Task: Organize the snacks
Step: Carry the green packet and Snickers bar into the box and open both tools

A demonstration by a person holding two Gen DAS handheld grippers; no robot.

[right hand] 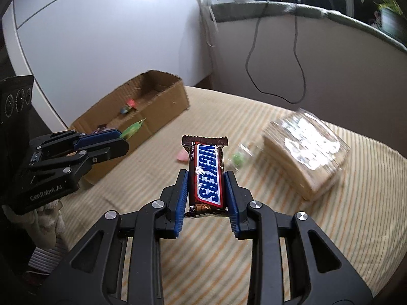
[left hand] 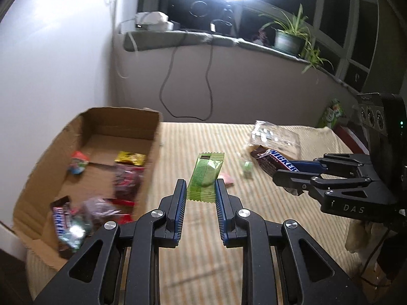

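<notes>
Two grippers loaded — left gripper (left hand: 199,186) pinches green packet (left hand: 205,175), right gripper (right hand: 206,180) Snickers bar (right hand: 206,175) (both aloft).

Both grippers, left gripper (left hand: 199,190) and right gripper (right hand: 206,181), are black with blue ribbed pads (right hand: 183,198), silver screws (left hand: 156,213) and white lettering.

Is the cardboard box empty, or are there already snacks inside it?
Not empty. The cardboard box is open at the top and holds several wrapped snacks, among them a yellow packet and a red packet.
</notes>
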